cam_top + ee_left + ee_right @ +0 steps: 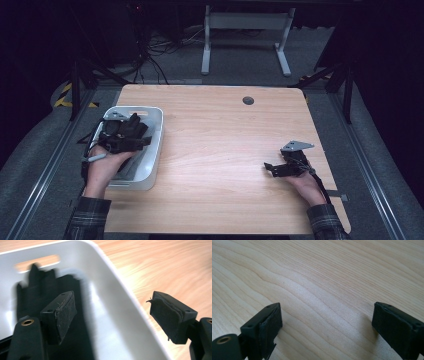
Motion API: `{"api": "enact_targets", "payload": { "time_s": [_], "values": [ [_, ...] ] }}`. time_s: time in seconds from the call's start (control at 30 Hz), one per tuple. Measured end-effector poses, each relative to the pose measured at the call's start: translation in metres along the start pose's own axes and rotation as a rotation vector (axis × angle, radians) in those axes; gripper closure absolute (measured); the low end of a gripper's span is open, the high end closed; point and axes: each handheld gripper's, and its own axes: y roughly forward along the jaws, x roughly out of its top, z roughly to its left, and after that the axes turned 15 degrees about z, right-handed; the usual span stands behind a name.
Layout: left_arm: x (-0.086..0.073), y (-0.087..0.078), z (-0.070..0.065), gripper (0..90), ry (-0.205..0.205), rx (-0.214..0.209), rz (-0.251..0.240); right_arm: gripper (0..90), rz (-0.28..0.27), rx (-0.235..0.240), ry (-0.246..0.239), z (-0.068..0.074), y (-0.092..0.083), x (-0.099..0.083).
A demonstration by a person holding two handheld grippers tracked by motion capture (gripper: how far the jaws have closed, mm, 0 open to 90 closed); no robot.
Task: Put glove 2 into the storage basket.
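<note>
Both my forearms enter low in the high view: my left gripper [122, 132] hangs over the white bin [156, 145] at the tabletop's [220, 150] left, my right gripper [285, 167] rests far right. Left gripper view: jaws open, straddling the bin's long rim, something dark [37, 287] and blurred inside, pointing away. Right gripper view: jaws open, bare wood between.
</note>
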Motion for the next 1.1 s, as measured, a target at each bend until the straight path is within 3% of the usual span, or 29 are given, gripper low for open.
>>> {"api": "enact_targets", "payload": {
  "time_s": [0.03, 0.27, 0.6, 0.7, 0.87, 0.93, 1.1],
  "values": [
    [0.0, 0.0, 0.0, 21.3, 0.0, 0.0, 0.0, 10.0, 0.0, 0.0, 0.0, 0.0, 0.0, 0.0],
    [0.011, 0.023, -0.043, 21.3, 0.088, -0.082, -0.004, 10.0, 0.0, 0.0, 0.0, 0.0, 0.0, 0.0],
    [0.017, 0.056, -0.09, 21.3, 0.186, -0.153, 0.001, 10.0, 0.0, 0.0, -0.001, 0.0, 0.0, 0.0],
    [0.016, 0.069, -0.103, 21.4, 0.211, -0.157, 0.008, 10.0, 0.0, 0.001, -0.002, 0.0, 0.0, 0.0],
    [0.012, 0.085, -0.115, 21.4, 0.233, -0.167, 0.015, 10.0, 0.0, 0.001, -0.004, 0.0, 0.0, 0.0],
    [0.008, 0.1, -0.125, 21.3, 0.256, -0.162, 0.036, 10.0, -0.001, 0.002, -0.004, 0.0, 0.0, 0.0],
    [0.002, 0.119, -0.131, 19.6, 0.279, -0.139, 0.046, 10.0, 0.0, 0.0, -0.004, 0.0, 0.0, 0.0]
  ]
}}
